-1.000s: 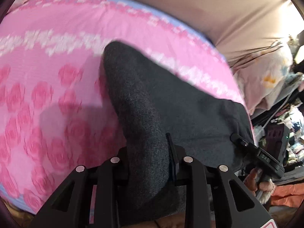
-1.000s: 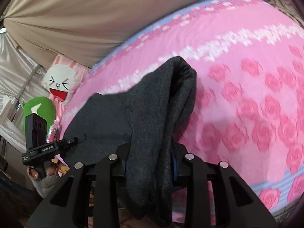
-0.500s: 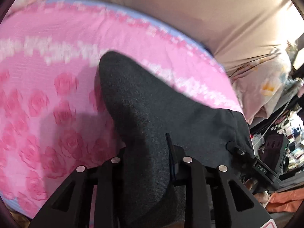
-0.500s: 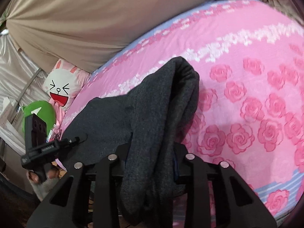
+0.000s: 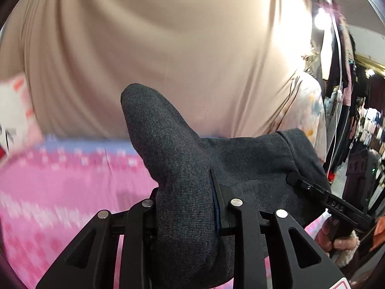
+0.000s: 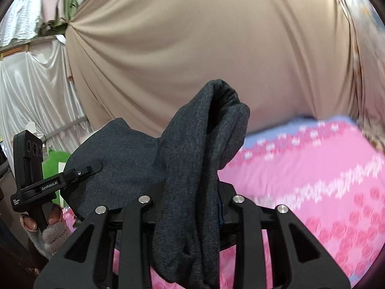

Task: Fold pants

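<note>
Left wrist view is showing the left gripper (image 5: 190,207) clamping its fingers on a bunched edge of the dark grey pants (image 5: 240,166), which are hanging between both tools above the pink rose-patterned bed (image 5: 60,192). The right gripper (image 6: 190,207) is likewise pinching its own gathered edge of the cloth, with beige drapery (image 6: 192,48) filling the far side. The lifting stage of a fold seems to be in hand; next, both hands are probably needing to carry the held edge together across and lay it down evenly.
</note>
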The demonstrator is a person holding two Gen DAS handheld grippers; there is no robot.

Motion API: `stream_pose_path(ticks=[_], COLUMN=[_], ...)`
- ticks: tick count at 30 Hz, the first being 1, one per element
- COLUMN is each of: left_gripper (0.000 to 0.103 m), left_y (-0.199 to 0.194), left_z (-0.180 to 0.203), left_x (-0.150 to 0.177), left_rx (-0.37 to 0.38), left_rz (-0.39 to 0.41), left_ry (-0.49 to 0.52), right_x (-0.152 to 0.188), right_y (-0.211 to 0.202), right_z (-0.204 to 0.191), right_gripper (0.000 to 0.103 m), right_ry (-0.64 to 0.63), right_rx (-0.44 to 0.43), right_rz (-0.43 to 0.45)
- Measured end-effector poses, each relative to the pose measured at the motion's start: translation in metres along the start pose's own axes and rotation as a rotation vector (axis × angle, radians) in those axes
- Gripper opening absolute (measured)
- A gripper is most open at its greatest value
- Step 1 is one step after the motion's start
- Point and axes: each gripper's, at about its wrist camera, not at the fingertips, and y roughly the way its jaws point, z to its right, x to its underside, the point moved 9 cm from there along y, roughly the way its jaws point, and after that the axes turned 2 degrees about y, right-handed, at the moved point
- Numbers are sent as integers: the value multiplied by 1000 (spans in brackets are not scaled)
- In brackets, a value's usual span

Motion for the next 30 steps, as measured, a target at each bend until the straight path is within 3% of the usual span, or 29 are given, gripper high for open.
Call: stream_pose_path(ticks=[7,14,19,25,27,28,29,30], left_gripper=[24,24,24,28,38,45,75,98], left_y=[-20,-13,16,92,136,165,195,226], left_z=[6,-6,-26,-71,-92,-106,-124,-145], left_x=[-68,-120,-138,-134,-114,-97,-74,-45], left_rx=[-53,-48,-53,-86,-125,-154,-203,-260], left_rz=[169,287,290,191,126,77,28,-36], left_ry=[110,135,123,62,41,29,4,-22], right_x=[-72,-127,-148,-145,-128,-108,-88,-62], right_y=[2,28,63,144,184,217,243,270], right_z=[-19,-23,-15,24,51,76,97,126], right_gripper=[28,29,29,31,35,45,53,64], right_ry=[-69,-101,-101,-64,-51,-25,-11,-6], right_rx=[-32,-75,-90,-44,8,39,76,163], right_rz=[140,231,237,140,81,22,-35,-99])
